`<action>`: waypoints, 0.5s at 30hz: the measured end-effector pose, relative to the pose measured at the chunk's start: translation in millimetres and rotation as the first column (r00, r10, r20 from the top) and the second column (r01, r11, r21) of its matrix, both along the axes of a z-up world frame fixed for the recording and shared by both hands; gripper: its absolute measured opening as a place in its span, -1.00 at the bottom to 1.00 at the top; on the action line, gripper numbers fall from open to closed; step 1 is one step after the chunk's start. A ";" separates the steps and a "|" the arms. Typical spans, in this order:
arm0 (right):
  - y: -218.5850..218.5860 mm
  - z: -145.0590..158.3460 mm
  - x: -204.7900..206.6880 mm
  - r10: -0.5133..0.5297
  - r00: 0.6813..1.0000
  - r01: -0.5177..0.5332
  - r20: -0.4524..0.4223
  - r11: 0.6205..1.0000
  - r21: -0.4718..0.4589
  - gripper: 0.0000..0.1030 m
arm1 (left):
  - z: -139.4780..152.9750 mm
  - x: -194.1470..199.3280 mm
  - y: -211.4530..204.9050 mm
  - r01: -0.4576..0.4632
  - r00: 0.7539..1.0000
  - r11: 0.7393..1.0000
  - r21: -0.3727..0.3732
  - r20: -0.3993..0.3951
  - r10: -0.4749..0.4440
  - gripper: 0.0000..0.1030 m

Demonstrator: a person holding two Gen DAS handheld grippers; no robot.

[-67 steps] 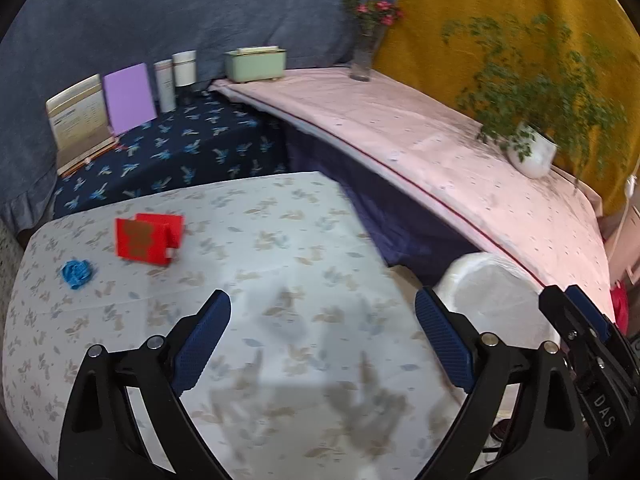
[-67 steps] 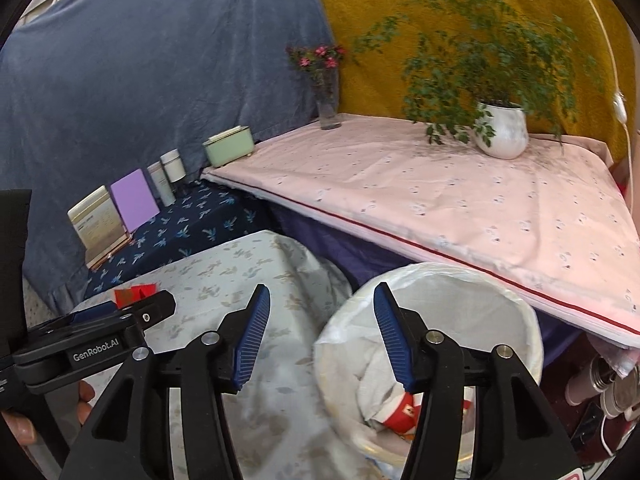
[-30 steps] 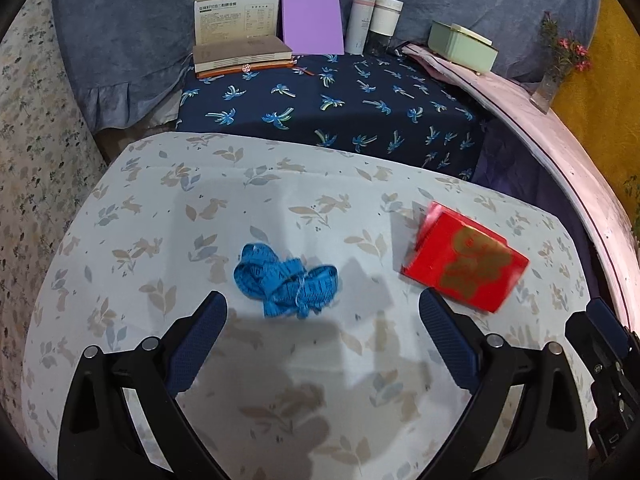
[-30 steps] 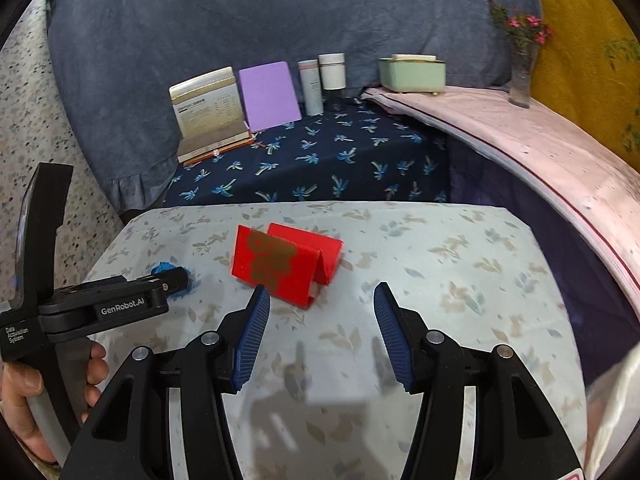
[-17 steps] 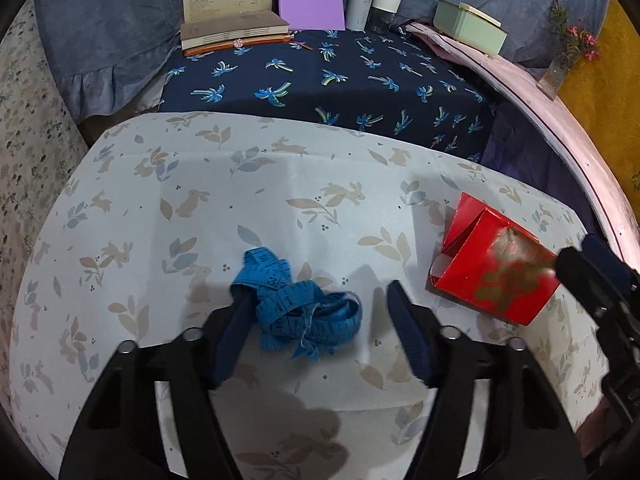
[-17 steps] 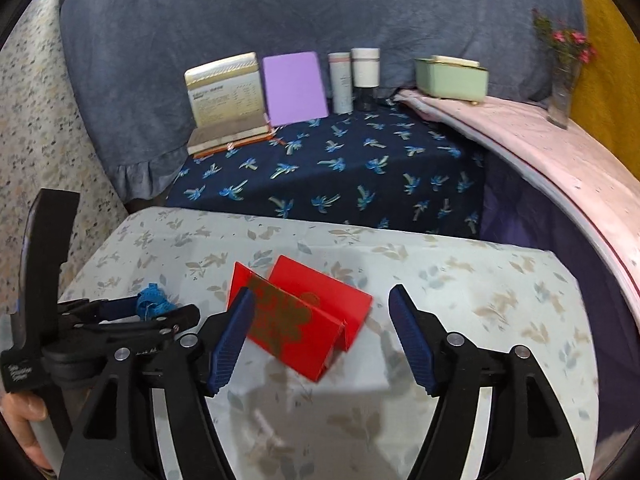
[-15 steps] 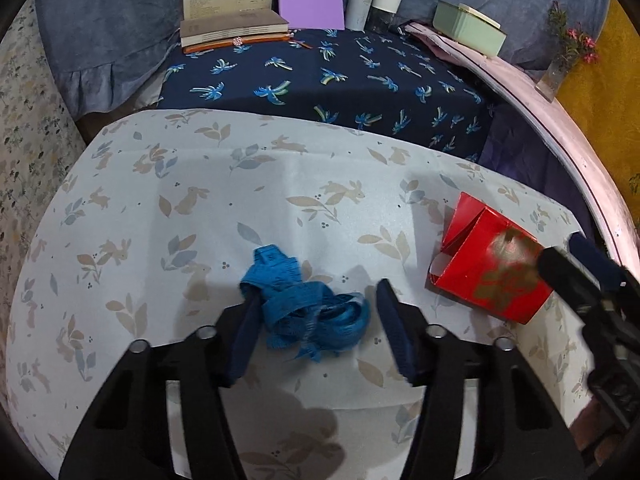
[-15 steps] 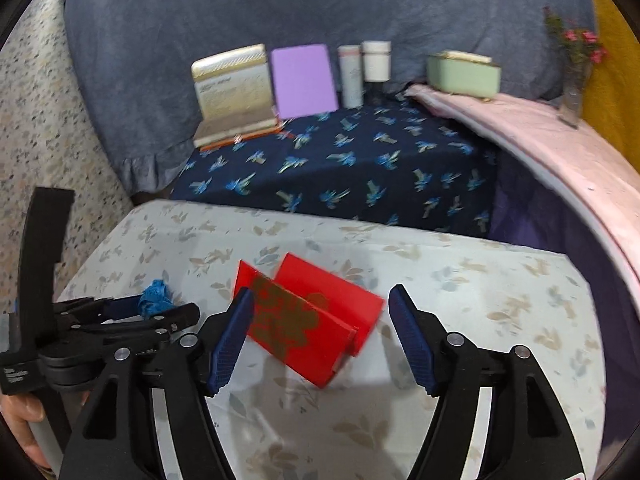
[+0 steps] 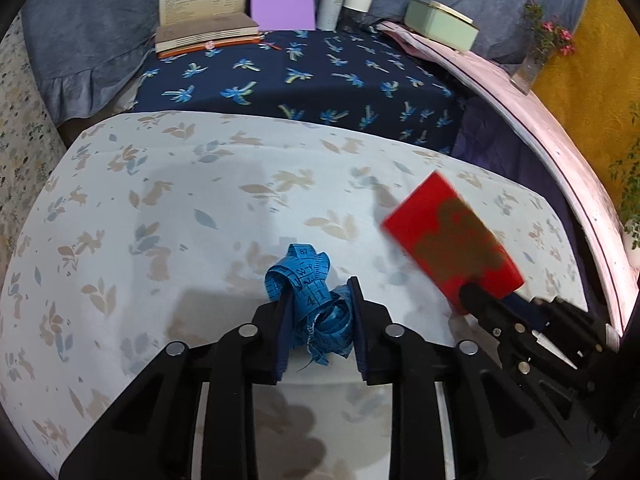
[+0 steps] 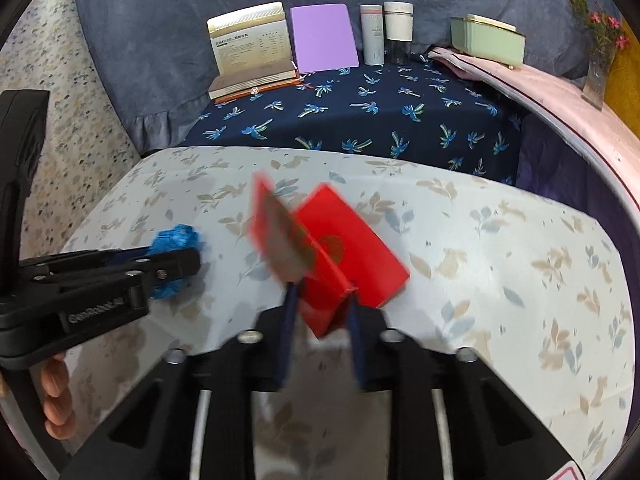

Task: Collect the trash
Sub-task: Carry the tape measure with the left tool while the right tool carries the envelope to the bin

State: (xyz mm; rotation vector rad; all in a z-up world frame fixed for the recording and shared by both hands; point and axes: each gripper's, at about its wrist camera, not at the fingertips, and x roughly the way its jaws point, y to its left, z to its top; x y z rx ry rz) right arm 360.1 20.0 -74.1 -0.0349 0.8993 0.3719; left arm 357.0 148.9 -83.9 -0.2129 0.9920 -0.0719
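Note:
My left gripper (image 9: 318, 304) is shut on a bundled blue measuring tape (image 9: 310, 292) over the floral white tablecloth (image 9: 180, 208). My right gripper (image 10: 322, 308) is shut on the near edge of a folded red paper box with gold print (image 10: 328, 252), which is blurred and lifted a little off the cloth. The red box also shows in the left wrist view (image 9: 452, 244) with the right gripper (image 9: 480, 296) at its lower corner. The left gripper (image 10: 172, 268) and the blue tape (image 10: 176, 240) show at the left of the right wrist view.
Behind the table lies a navy palm-print cloth (image 10: 360, 116) with a standing booklet (image 10: 252, 44), a purple card (image 10: 324, 38), two tubes (image 10: 386, 32) and a green tin (image 10: 486, 40). A pink-covered surface (image 9: 560, 132) with a flower vase (image 9: 540, 56) runs along the right.
Both grippers have closed: the left on the blue tape, the right on the red box. The red box has tipped up and is moving.

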 end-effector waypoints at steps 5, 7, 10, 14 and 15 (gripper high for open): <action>-18.3 19.1 -18.3 -0.038 0.999 0.037 0.029 0.998 0.042 -0.96 | 15.5 -12.1 -18.3 0.031 0.999 0.999 -0.013 0.024 -0.030 -0.58; -29.2 29.1 -25.8 -0.062 0.997 0.059 0.045 0.996 0.062 -0.97 | 25.3 -17.5 -27.2 0.044 0.998 0.999 -0.018 0.038 -0.043 -0.58; -50.7 48.9 -38.7 -0.108 0.991 0.100 0.080 0.991 0.091 -0.97 | 39.9 -25.2 -42.1 0.068 0.996 0.998 -0.015 0.062 -0.067 -0.59; -81.9 77.4 -58.5 -0.167 0.977 0.151 0.132 0.981 0.125 -0.97 | 61.2 -37.4 -69.1 0.109 0.989 0.994 -0.009 0.096 -0.108 -0.59; -91.7 85.8 -64.4 -0.185 0.972 0.165 0.147 0.977 0.135 -0.97 | 66.7 -41.2 -76.5 0.122 0.987 0.993 -0.008 0.106 -0.120 -0.59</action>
